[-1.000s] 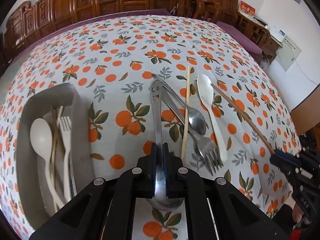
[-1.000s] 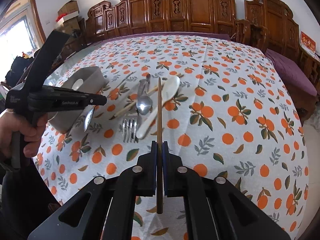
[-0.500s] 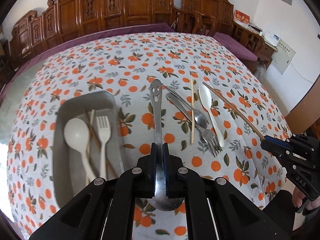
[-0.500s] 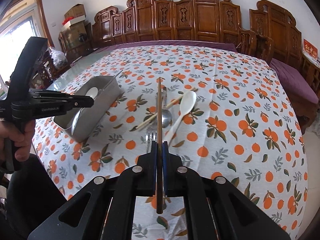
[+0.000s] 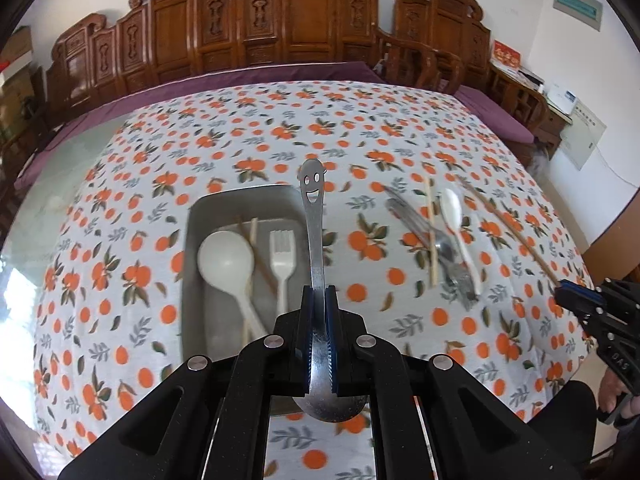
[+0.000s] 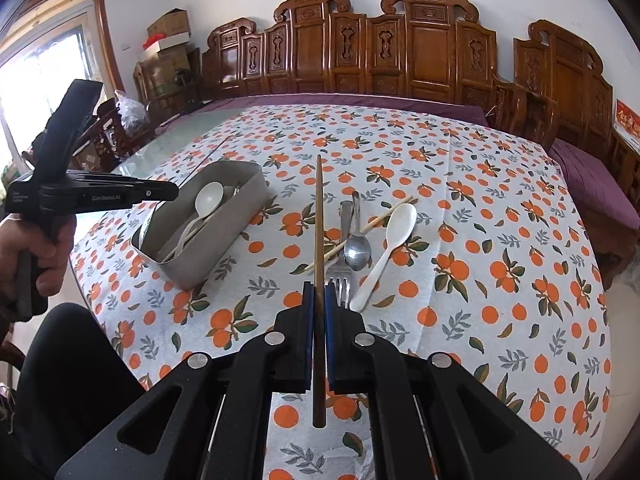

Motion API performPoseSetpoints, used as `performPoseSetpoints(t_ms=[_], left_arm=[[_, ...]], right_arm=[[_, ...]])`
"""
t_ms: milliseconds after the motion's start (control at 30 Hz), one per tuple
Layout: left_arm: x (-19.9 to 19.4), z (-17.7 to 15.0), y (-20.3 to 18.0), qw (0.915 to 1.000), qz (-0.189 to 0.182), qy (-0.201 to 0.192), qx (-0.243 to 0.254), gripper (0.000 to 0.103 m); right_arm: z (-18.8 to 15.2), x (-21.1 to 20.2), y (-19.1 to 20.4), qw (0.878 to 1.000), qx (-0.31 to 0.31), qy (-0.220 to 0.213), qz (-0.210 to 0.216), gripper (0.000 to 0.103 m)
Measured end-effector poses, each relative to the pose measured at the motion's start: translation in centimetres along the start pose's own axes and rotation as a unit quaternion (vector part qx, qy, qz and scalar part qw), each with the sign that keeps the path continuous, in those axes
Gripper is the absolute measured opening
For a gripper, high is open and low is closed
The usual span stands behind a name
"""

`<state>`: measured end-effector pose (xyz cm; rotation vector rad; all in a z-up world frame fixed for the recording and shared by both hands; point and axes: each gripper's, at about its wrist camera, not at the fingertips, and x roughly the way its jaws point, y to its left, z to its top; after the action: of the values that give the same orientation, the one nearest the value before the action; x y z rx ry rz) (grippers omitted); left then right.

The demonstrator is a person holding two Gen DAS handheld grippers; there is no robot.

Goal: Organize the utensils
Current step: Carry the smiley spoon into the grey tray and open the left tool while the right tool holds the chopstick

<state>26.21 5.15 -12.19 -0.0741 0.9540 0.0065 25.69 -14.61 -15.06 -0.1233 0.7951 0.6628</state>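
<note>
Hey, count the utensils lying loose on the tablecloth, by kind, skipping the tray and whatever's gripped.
Spoons: 2, a shiny metal spoon and a white plastic spoon
Forks: 1, a metal fork
Chopsticks: 1, a pale wooden chopstick
Total: 4

Likely home dining room, carved wooden chairs [image 5: 288, 24], orange-print tablecloth [image 6: 500, 208]

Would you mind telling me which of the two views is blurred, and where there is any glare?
Left wrist view: the loose utensils and tablecloth are smeared by motion, while the held smiley spoon stays sharp. Right wrist view: crisp throughout, with the window at the left blown out white.
</note>
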Motion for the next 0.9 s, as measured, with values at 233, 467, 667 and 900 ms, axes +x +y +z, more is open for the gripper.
performPoseSetpoints(t_ms=[233,467,667,900], left_arm=[[2.6,-0.3,2.7,0.9992,0.03,0.023,-0.013,0.005],[5.3,-1.1,4.1,0.997,0.053,0.055,-0.011,0.005],[6.6,-1.5,4.1,0.9956,0.061,0.071,-0.003,0.005],[7.3,-1.7,4.0,0.9951,0.06,0.079,0.003,0.005]], right_arm=[[-0.1,0.2,0.0,1.0,0.0,0.002,0.0,0.006],[-0.4,0.7,-0.4,1.0,0.004,0.007,0.0,0.006],[-0.7,1.1,-0.5,1.0,0.004,0.014,0.0,0.006],[-0.7,1.1,-0.3,1.0,0.002,0.014,0.002,0.006]])
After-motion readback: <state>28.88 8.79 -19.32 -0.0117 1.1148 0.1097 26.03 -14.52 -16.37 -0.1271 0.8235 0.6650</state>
